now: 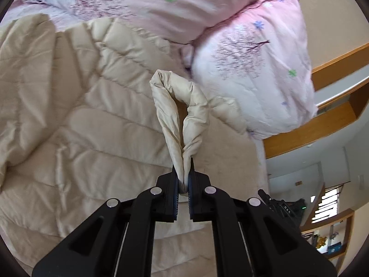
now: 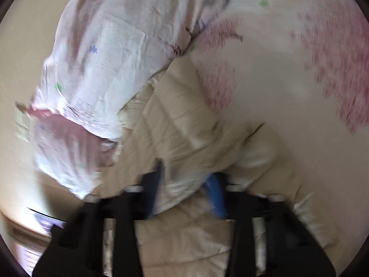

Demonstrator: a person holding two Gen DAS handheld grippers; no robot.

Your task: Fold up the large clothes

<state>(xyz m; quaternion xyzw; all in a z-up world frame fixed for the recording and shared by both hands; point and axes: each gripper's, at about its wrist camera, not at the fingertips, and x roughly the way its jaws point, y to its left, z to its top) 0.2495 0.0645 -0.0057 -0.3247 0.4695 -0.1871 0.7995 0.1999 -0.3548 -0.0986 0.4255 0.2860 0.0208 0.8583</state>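
Observation:
A large beige quilted coat (image 1: 92, 115) lies spread across the bed. My left gripper (image 1: 183, 170) is shut on a narrow fold of it (image 1: 180, 106), which stands up in a loop above the pads. The right wrist view is blurred. There the right gripper (image 2: 184, 180) has a thick bunch of the same beige coat (image 2: 184, 127) filling the gap between its black finger (image 2: 154, 180) and blue pad (image 2: 215, 196). The cloth touches both sides. The bunch hides the fingertips themselves.
A pink floral duvet (image 1: 249, 73) is heaped along the far side of the coat, and it fills the upper part of the right wrist view (image 2: 103, 57). A wooden bed frame (image 1: 311, 131) and a shelf (image 1: 329, 237) stand at the right.

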